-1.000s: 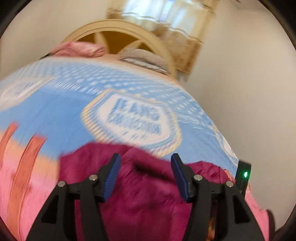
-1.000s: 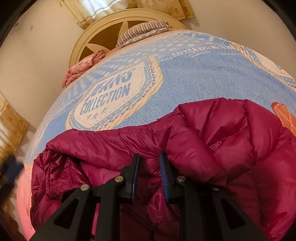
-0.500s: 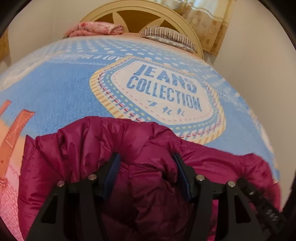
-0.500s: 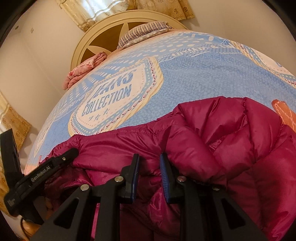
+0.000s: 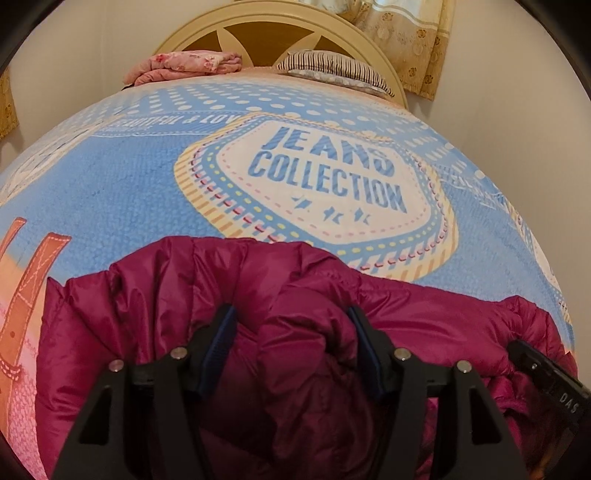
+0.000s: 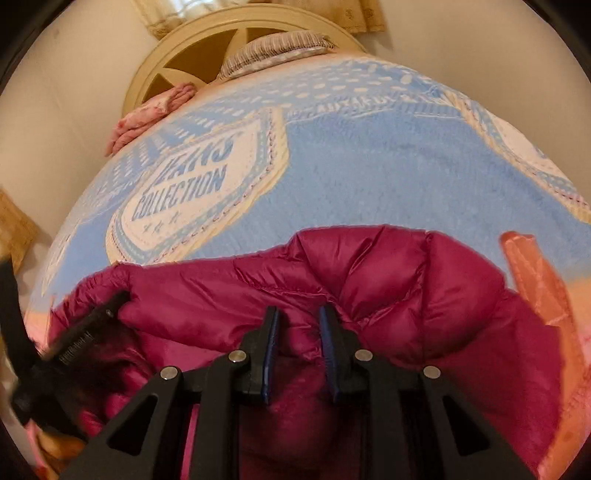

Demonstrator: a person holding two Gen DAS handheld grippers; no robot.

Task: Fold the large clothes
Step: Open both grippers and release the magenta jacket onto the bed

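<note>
A magenta puffer jacket (image 5: 184,295) lies bunched at the near end of the bed; it also shows in the right wrist view (image 6: 406,280). My left gripper (image 5: 291,325) is open, its jaws wide apart with a puffy fold of the jacket between them. My right gripper (image 6: 297,325) is shut on a fold of the jacket, with fabric pinched in the narrow gap. The left gripper's body shows at the left of the right wrist view (image 6: 81,332); the right one's body shows at the lower right of the left wrist view (image 5: 546,373).
The bed carries a blue blanket (image 5: 129,177) printed "JEANS COLLECTION". At its far end lie a folded pink cloth (image 5: 184,66) and a striped pillow (image 5: 332,70) against a cream headboard (image 5: 280,22). Curtains (image 5: 413,33) hang behind. Walls flank both sides.
My left gripper swung in over the jacket and lowered onto a fold, still open. My right gripper kept its hold and tilted, lifting the fabric slightly.
</note>
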